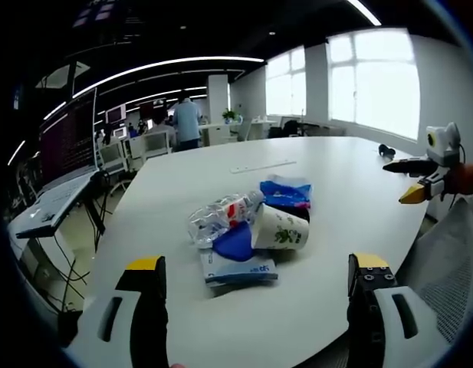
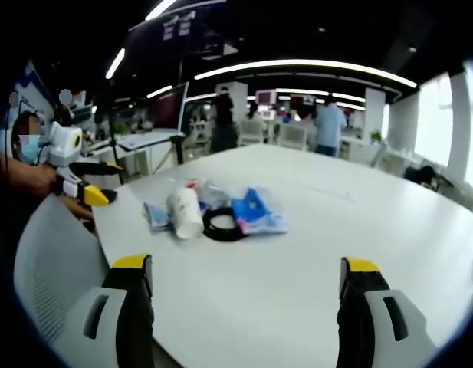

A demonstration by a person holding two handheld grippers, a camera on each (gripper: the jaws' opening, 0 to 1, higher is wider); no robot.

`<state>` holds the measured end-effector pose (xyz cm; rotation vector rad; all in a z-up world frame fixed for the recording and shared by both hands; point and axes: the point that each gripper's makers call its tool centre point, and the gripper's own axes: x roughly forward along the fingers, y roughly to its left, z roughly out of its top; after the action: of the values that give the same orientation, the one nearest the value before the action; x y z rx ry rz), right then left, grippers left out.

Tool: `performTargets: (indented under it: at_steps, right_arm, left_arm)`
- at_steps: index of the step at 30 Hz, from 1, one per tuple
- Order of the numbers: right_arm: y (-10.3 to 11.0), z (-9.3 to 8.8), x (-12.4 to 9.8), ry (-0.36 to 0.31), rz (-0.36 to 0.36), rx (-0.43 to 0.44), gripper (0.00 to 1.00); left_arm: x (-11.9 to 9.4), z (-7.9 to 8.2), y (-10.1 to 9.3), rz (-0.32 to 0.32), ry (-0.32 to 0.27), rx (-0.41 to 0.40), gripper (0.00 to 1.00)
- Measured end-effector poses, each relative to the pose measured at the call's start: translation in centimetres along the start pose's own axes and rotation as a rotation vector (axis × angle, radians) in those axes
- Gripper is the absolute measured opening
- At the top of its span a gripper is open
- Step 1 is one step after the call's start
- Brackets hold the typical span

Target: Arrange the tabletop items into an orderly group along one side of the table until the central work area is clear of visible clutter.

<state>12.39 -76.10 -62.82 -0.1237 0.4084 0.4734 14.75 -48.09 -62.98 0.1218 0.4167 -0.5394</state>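
On surface, both my jaws spread, empty; take paper cup first, probably lightest, then bottle.

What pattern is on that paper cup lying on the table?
White paper cup with a green leafy print, clearest in the left gripper view.

Both views low at opposite table edges, facing inward, sharing the central clutter pile.

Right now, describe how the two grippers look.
Left gripper: black fingers with yellow tips, on white bodies with dark slots. Right gripper looks the same. Seen from across the table, each carries a white box on top.
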Motion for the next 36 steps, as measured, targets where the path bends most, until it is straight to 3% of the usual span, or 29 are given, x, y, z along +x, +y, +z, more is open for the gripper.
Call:
performTargets:
  at_steps: [29, 36]
  right_arm:
    - [0.2, 0.7, 1.1, 0.018, 0.038, -0.024, 1.0]
    - [0.0, 0.8, 1.5, 0.032, 0.04, -0.027, 0.95]
  left_arm:
    - [1.0, 1.1, 0.2, -0.022, -0.002, 0.018, 0.96]
    - [1.4, 1.6, -0.1, -0.03, 0.001, 0.036, 0.94]
